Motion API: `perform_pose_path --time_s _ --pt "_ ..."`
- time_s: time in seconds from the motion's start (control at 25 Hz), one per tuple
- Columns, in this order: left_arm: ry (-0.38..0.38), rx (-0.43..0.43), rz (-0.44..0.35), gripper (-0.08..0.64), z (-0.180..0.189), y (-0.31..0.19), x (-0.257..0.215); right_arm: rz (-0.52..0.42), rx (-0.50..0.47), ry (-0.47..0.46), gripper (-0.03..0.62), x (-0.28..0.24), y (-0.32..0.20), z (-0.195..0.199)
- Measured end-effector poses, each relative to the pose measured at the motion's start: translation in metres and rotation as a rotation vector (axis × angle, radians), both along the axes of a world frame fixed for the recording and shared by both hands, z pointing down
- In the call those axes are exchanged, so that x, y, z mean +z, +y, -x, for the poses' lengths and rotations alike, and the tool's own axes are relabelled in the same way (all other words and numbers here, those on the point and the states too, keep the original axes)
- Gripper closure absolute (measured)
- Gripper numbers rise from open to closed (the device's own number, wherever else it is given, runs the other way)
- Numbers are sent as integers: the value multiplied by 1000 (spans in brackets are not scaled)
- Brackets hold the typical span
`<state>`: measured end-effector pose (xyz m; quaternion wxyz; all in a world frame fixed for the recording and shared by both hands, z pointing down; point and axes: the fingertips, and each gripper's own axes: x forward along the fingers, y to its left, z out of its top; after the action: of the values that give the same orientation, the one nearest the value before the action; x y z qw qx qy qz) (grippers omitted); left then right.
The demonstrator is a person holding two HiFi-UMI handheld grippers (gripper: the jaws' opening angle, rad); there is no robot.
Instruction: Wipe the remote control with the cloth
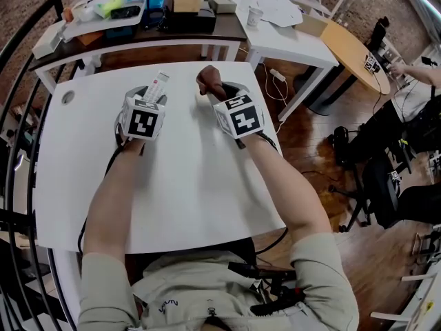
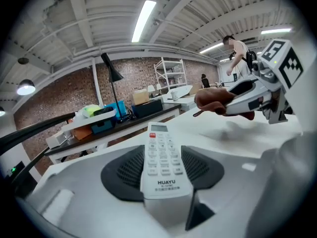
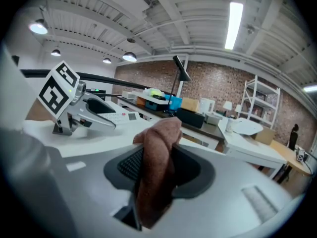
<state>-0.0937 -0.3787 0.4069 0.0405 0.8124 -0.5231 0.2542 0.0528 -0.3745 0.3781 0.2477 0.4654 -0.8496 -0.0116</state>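
A white remote control (image 2: 162, 160) with grey buttons lies lengthwise between the jaws of my left gripper (image 2: 163, 167), which is shut on it. In the head view the remote control (image 1: 156, 87) sticks out beyond the left gripper (image 1: 147, 105) over the white table (image 1: 186, 171). My right gripper (image 3: 157, 170) is shut on a reddish-brown cloth (image 3: 157, 167) bunched between its pads. The cloth (image 1: 209, 81) hangs at the tip of the right gripper (image 1: 222, 94), a short way right of the remote and apart from it. From the left gripper view the cloth (image 2: 214, 101) shows at the upper right.
A dark side table (image 1: 138, 26) behind the white one carries a blue bin, boxes and a tray. Another white table (image 1: 289, 40) and a round wooden one (image 1: 351, 50) stand at the back right. A person (image 1: 413, 71) is at the far right. A round hole (image 1: 67, 97) marks the table's left corner.
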Motion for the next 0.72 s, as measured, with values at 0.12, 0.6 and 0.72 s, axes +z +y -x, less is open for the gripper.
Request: perform_pose_path --time_s 0.12,0.6,0.72 --pt "-23 17 -75 319 -4 12 -16 -62 0 -6 446 -19 9 -1" --pt "2 69 -351 319 -10 82 -98 -308 -30 -94 460 -111 66 5" --pt "-1 88 -421 319 -14 108 -114 -363 -51 -113 462 -129 89 8"
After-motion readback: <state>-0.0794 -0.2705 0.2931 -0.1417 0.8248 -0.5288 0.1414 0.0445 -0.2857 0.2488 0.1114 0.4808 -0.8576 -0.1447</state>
